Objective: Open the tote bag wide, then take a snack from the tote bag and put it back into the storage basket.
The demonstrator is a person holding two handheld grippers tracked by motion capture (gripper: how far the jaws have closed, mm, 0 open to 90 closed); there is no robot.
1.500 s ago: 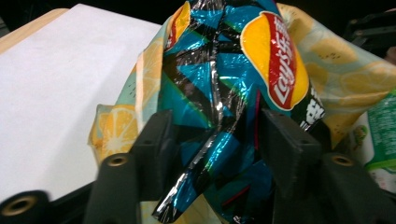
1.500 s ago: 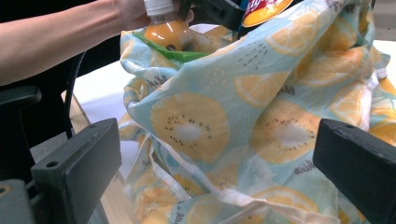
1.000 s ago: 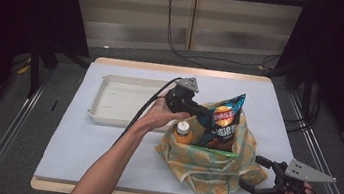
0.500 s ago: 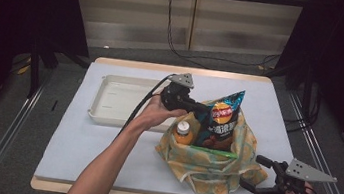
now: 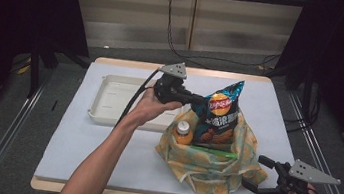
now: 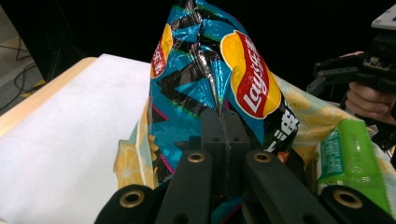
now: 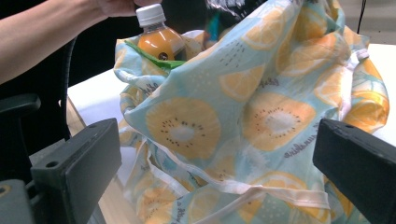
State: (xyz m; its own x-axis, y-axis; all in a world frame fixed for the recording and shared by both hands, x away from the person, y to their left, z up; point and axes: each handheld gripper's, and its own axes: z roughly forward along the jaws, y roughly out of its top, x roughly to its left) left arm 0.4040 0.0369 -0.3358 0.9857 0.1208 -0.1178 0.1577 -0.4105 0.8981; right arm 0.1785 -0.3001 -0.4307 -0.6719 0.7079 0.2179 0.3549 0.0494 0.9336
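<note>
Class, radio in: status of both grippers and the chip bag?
Left gripper shut on chip bag, upright in fruit-print bag. Right gripper open beside it. Orange bottle alongside.

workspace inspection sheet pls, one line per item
Surface: table under a white cover, wooden edge showing at the near side.
Job's things: chips bag standing upright in the fruit-print cloth bag; orange drink bottle and a green packet also inside.
Clutter: white tray left of the bag, looks bare.
Grippers: left gripper shut on the chips bag's side; right gripper open at the cloth bag's near right corner, apparently not touching it.
Cables: black cable trails from the left gripper over the tray.
Surroundings: dark curtains both sides, floor cables behind.
</note>
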